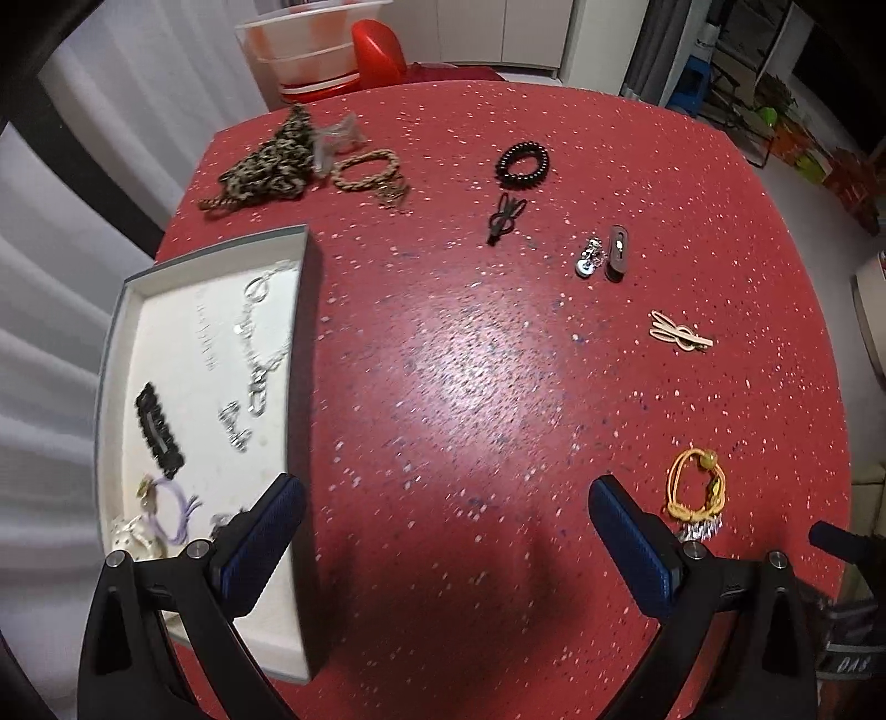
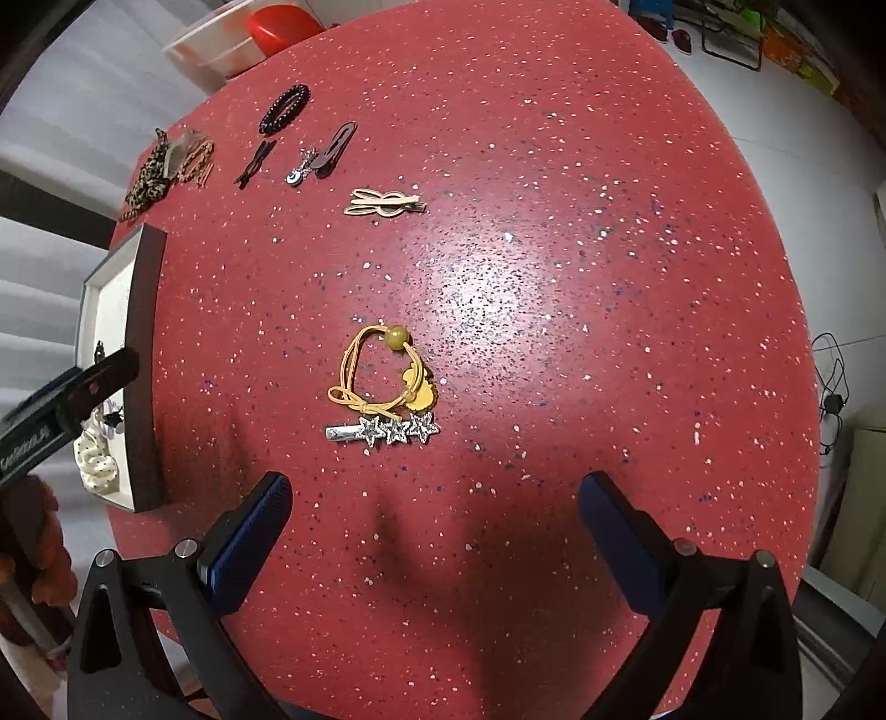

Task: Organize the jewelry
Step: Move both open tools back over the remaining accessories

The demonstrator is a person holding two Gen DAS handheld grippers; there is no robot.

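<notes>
A white tray (image 1: 302,310) on the red table's left edge holds a silver chain (image 1: 260,338), a black clip (image 1: 158,432), a purple hair tie (image 1: 180,509) and a white scrunchie (image 2: 97,462). My left gripper (image 1: 446,526) is open and empty, its left finger over the tray's near corner. My right gripper (image 2: 434,526) is open and empty, just short of a yellow hair tie (image 2: 382,371) and a silver star clip (image 2: 387,431). Loose on the table: a beige bunny clip (image 2: 385,203), a brown clip (image 2: 334,150), a silver charm (image 2: 299,169), a black bunny clip (image 1: 504,217), a black coil tie (image 1: 523,165).
A leopard scrunchie (image 1: 268,166), a clear claw clip (image 1: 338,141) and a braided tan bracelet (image 1: 368,171) lie at the table's far left corner. A clear plastic tub (image 1: 310,47) and a red object (image 1: 379,52) stand beyond the table's far edge.
</notes>
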